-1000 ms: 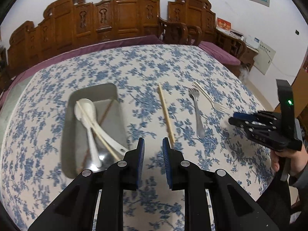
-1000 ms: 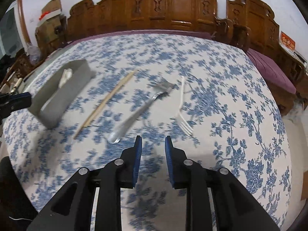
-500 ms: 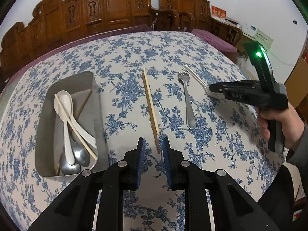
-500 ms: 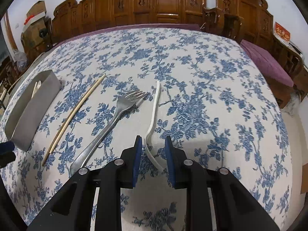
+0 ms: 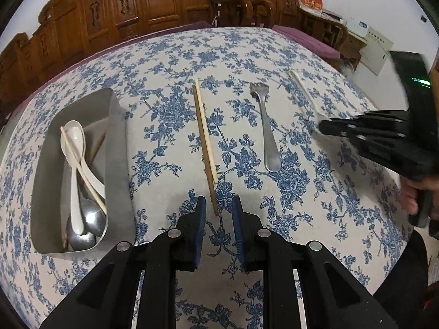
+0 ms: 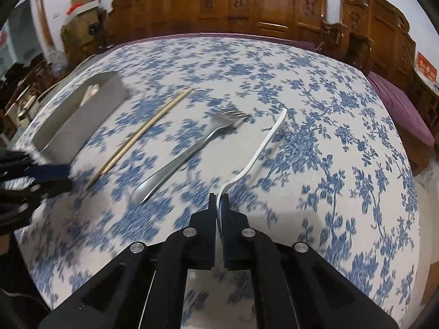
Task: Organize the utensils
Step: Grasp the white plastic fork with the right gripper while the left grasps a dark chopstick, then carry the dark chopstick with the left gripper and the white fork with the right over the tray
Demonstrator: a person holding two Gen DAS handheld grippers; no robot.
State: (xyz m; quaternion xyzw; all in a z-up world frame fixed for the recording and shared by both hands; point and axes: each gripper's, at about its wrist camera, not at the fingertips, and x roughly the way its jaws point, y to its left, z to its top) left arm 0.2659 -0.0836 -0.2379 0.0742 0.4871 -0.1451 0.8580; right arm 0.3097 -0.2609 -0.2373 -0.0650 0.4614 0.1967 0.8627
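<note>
On the floral tablecloth [image 6: 315, 87], right gripper [image 6: 219, 201] fingers pinching white fork [image 6: 258, 153]; left gripper [image 5: 218, 213] fingers apart, empty.

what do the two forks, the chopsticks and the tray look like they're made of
Metal fork: likely stainless steel, going by its shiny grey reflective handle.
White fork, clamped in the right gripper: probably plastic, being thin, matte and opaque white.
Chopsticks, lying ahead of the open left gripper: pale tan and dull, so wood or bamboo.
Tray: brushed grey metal with a soft sheen.
</note>
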